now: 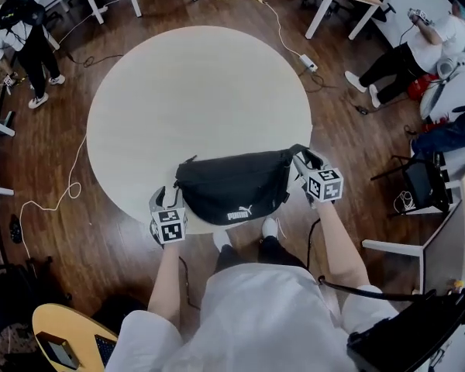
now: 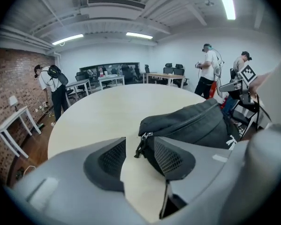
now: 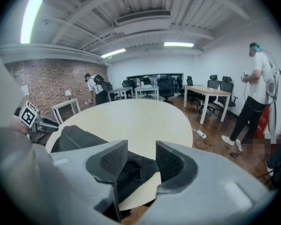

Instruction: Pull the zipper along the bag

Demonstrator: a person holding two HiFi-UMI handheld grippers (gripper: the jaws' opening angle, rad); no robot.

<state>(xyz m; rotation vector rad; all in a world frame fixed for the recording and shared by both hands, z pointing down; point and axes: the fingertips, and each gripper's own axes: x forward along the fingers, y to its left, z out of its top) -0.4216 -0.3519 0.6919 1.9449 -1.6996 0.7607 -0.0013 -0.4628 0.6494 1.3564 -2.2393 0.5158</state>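
A black waist bag (image 1: pixel 236 186) with a white logo lies at the near edge of the round pale table (image 1: pixel 194 84). My left gripper (image 1: pixel 165 198) is at the bag's left end. In the left gripper view the left gripper (image 2: pixel 137 151) is open, and the zipper pull (image 2: pixel 141 143) hangs between its pads without being pressed. The zipper line (image 2: pixel 192 122) runs along the bag's top. My right gripper (image 1: pixel 304 161) is at the bag's right end. In the right gripper view the right gripper (image 3: pixel 141 156) is open around the bag's end piece (image 3: pixel 132 168), pads apart from it.
The bag's strap (image 1: pixel 187 161) curls behind its left end. A power strip (image 1: pixel 308 63) and cable lie on the wooden floor beyond the table. People stand at the far left (image 1: pixel 32 45) and far right (image 1: pixel 418 49). A chair (image 1: pixel 422 183) stands to the right.
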